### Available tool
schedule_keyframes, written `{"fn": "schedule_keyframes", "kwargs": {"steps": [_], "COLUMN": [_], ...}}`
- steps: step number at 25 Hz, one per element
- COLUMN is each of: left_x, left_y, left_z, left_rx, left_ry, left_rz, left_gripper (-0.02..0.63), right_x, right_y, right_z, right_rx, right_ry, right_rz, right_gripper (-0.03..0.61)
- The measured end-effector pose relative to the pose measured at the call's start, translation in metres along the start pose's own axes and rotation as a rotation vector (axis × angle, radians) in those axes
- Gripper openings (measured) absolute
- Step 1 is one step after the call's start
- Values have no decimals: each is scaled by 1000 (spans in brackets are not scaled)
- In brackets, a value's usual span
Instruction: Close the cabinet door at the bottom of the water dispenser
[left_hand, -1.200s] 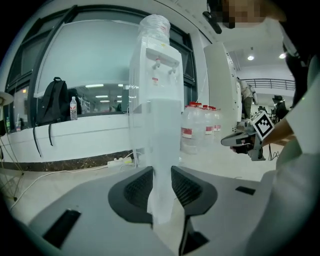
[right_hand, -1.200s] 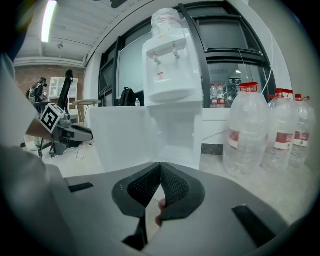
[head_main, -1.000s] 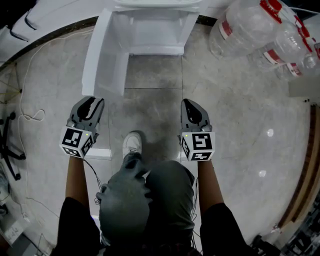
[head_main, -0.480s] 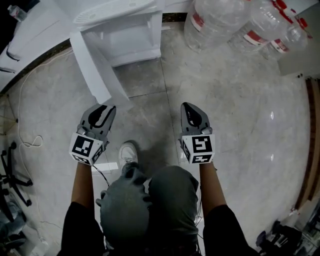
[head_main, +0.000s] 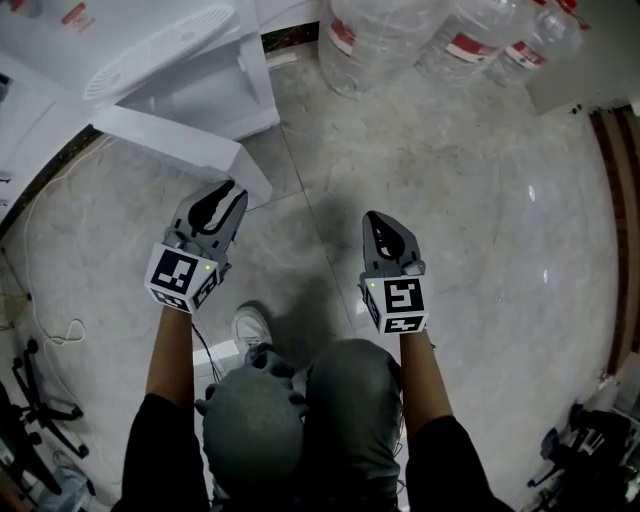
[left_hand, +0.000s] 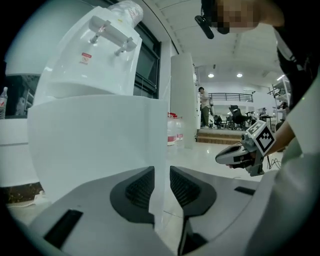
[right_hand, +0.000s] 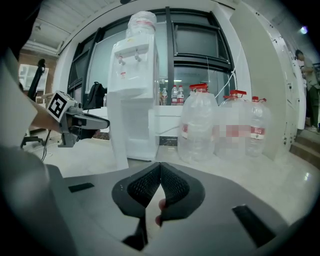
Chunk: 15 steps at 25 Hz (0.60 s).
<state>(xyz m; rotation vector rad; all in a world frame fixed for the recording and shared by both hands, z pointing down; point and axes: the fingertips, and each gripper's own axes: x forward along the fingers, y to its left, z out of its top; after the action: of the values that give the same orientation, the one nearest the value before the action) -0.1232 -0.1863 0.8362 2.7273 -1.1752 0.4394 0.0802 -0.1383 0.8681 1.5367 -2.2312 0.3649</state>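
Observation:
The white water dispenser stands at the upper left of the head view. Its bottom cabinet door hangs partly open, slanting out over the floor. My left gripper is at the door's free end. In the left gripper view the door fills the narrow gap of that gripper; its jaws have just been closing, and the pads sit against both sides of the door's edge. My right gripper hovers over bare floor to the right, shut with nothing between its pads.
Several large water bottles stand right of the dispenser, also seen in the right gripper view. A cable loops on the floor at the left. The person's shoe is below the left gripper. A dark wooden strip borders the right.
The door has swung from straight out toward the cabinet, with the left gripper travelling at its free end. The view has turned, putting the dispenser at the upper left. The right gripper barely shifted.

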Motion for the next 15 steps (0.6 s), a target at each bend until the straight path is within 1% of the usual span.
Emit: {"fn": "schedule_keyframes", "kwargs": {"steps": [3,8,10,15], "left_x": [29,73,89,122], "left_y": [8,34,47,83], "left_z": [4,9,10,13], "left_rx": [30,50,61,42], "left_ry": [10,16,19,31], "left_rz": [-35,-60,-63,-40], "left_gripper": [113,114,114,119], "right_x": [1,7,9,20], "right_y": [-9,-30,-37,-45], "right_z": [-6,-15,-19,-26], "right_rx": [-4,33,49,66], "right_ry": [16,32,38,56], "right_rz": [-33,-98,-125,-155], "right_gripper": [13,14,14,14]}}
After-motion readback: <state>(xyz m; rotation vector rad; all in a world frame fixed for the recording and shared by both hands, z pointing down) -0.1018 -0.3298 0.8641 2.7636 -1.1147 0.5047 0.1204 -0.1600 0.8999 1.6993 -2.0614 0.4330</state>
